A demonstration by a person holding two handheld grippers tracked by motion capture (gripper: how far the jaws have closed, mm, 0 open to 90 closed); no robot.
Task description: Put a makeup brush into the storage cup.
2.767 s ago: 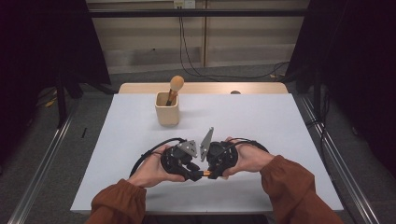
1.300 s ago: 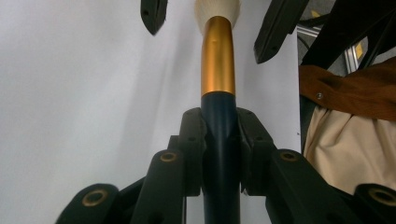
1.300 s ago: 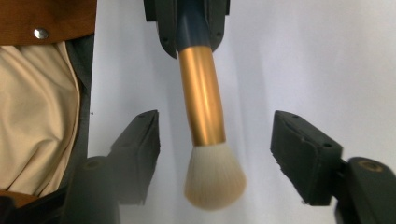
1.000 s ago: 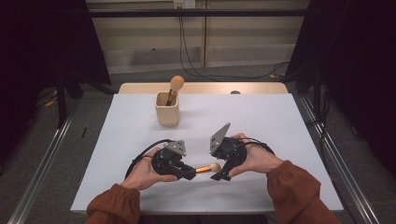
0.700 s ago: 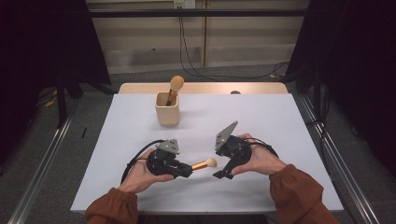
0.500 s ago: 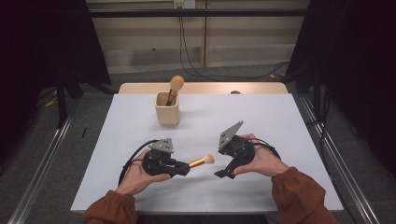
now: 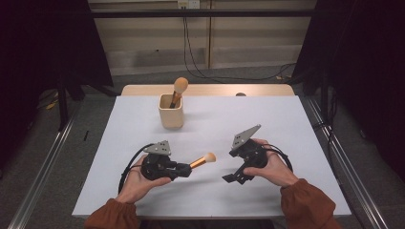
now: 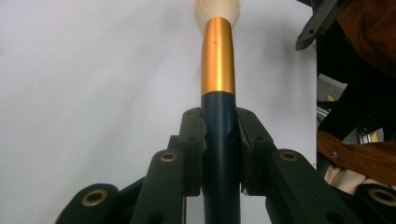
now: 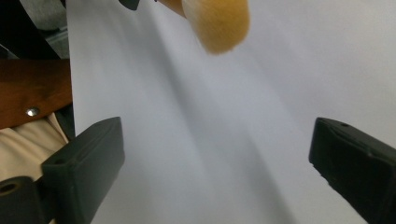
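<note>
A makeup brush (image 7: pixel 199 161) with a dark handle, a copper ferrule and a pale tuft is held above the white table (image 7: pixel 286 119). My left gripper (image 7: pixel 184 168) is shut on its dark handle (image 8: pixel 220 140), with the tuft pointing right towards the other hand. My right gripper (image 7: pixel 231 178) is open, a little to the right of the tuft, with nothing between its fingers (image 9: pixel 84 163). The tuft (image 9: pixel 217 21) hangs at the top of the right gripper view. A second brush (image 7: pixel 178 90) stands upright in a wooden cup (image 7: pixel 171 111) at the back of the table.
The person's hands and rust-coloured sleeves (image 7: pixel 305 205) come in from the near edge. Cables (image 7: pixel 128 167) trail from both grippers. A wooden strip (image 7: pixel 210 89) runs along the table's far edge, and metal rails (image 7: pixel 43 176) flank the table on the floor.
The two grippers have drawn apart. The right one has let go of the brush and opened, moving right. The left keeps the brush and has shifted left.
</note>
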